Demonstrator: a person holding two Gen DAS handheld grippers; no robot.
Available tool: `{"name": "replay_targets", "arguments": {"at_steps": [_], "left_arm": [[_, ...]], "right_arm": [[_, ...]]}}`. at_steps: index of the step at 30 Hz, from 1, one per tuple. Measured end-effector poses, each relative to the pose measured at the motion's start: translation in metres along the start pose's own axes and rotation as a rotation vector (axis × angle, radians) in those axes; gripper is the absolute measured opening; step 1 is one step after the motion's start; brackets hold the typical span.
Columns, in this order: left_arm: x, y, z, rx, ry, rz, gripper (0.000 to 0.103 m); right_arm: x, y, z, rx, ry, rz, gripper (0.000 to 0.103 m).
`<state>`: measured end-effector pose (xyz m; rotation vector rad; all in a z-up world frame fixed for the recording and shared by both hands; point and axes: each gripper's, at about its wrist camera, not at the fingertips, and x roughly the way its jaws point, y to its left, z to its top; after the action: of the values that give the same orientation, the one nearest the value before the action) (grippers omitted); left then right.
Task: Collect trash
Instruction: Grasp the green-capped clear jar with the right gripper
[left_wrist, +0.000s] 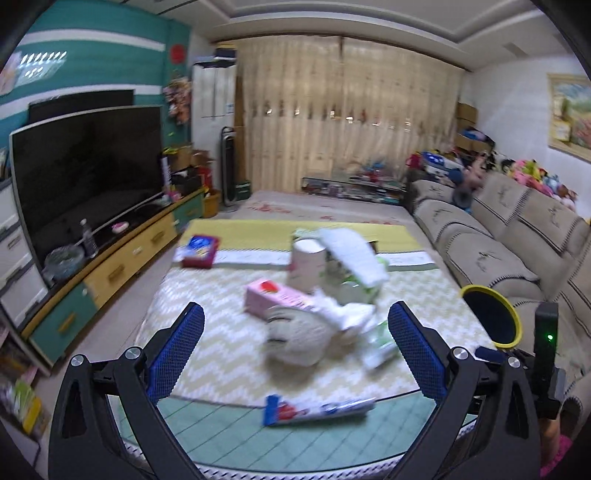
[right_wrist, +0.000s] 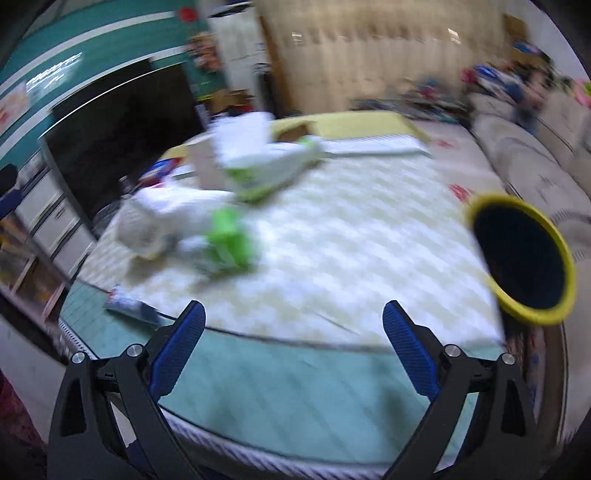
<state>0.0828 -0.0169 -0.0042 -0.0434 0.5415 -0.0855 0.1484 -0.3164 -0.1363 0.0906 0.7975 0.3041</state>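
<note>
Blue pads on our left gripper stand wide apart, gripping nothing; past them, blurred trash heaps mid-table: one pink carton, one paper cup, and one flat wrapper at the near edge, print unreadable. In the right view, our right gripper gapes empty too; the yellow-rimmed bin sits at the table's right edge, everything smeared.

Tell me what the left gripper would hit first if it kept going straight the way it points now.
Probably the round beige crumpled ball at the near edge of the trash pile, sitting between the open left gripper fingers' line of travel. The pink carton lies just behind it. The picture is blurred, so depth is uncertain.
</note>
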Motion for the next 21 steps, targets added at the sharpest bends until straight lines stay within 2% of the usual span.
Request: {"name": "replay_targets", "arguments": {"at_steps": [3, 8, 18, 19, 21], "left_arm": [[0.0, 0.012, -0.011, -0.023, 0.009, 0.007, 0.098], [0.003, 0.02, -0.022, -0.034, 0.014, 0.009, 0.098], [0.032, 0.018, -0.034, -0.04, 0.066, -0.013, 0.098], [0.034, 0.018, -0.035, -0.041, 0.069, -0.014, 0.098], [0.039, 0.018, -0.036, -0.043, 0.074, -0.016, 0.098]], "right_arm": [[0.023, 0.023, 0.013, -0.064, -0.002, 0.037, 0.092], [0.054, 0.038, 0.027, -0.144, 0.004, 0.001, 0.092], [0.084, 0.033, 0.033, -0.133, 0.055, 0.001, 0.092], [0.085, 0.032, 0.033, -0.127, 0.059, 0.006, 0.092], [0.085, 0.031, 0.031, -0.117, 0.066, 0.021, 0.081]]}}
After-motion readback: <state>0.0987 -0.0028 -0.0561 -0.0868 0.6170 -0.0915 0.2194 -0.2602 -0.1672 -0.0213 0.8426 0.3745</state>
